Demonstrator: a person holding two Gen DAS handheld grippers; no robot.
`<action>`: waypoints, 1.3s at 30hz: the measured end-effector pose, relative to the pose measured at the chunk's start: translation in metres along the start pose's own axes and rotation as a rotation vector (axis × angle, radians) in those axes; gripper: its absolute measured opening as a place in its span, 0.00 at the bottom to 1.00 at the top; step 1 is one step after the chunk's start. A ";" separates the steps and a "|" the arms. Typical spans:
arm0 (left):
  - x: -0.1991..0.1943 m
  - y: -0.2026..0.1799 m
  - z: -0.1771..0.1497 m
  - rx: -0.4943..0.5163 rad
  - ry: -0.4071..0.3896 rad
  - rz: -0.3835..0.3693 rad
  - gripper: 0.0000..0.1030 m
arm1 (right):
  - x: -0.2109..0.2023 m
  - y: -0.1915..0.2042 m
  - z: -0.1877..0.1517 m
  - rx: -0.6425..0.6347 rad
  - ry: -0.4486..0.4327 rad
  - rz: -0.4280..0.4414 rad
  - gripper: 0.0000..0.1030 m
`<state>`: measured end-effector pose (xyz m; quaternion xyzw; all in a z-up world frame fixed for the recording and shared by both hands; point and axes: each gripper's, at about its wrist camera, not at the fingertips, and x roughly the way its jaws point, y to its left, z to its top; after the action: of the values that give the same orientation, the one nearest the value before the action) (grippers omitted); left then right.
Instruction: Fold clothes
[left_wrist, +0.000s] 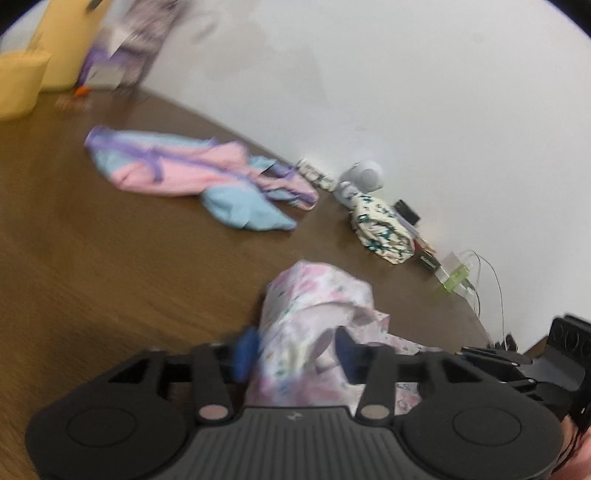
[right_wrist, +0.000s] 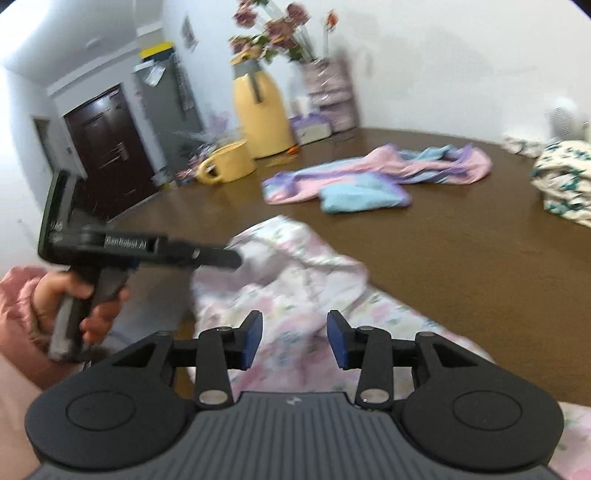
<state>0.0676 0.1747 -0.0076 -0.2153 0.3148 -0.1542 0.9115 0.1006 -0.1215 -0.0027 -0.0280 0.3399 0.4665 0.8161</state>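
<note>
While my left claw (left_wrist: 295, 350) pinches a raised fold of the floral garment (left_wrist: 317, 295) above the brown surface (left_wrist: 110, 258), my right claw (right_wrist: 294, 339) hovers released over the same cloth; a pink-and-blue garment (right_wrist: 369, 173) lies farther back.

black two-finger tool (right_wrist: 294, 340), blue pads (right_wrist: 253, 339), ribbed grey housing, silver pivot screws, pink sleeve (right_wrist: 16, 295)

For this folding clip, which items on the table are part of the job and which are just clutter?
Part of the job:
floral garment, bunched between the left gripper's pads
pink and blue garment
white garment with teal print
right gripper, open over the floral cloth

Clutter:
yellow thermos
yellow mug
flower vase
small white speaker
</note>
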 end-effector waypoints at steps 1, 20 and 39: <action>0.000 -0.005 0.002 0.035 0.008 0.002 0.53 | 0.003 0.003 0.000 -0.005 0.018 0.007 0.37; -0.001 0.037 0.009 -0.008 0.026 0.078 0.12 | 0.036 0.025 0.015 -0.096 0.012 -0.069 0.06; -0.019 -0.041 -0.007 0.388 0.042 -0.084 0.20 | 0.052 -0.006 0.052 -0.008 0.021 -0.063 0.29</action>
<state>0.0429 0.1452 0.0167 -0.0451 0.2889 -0.2544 0.9218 0.1505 -0.0674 0.0053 -0.0467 0.3455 0.4414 0.8268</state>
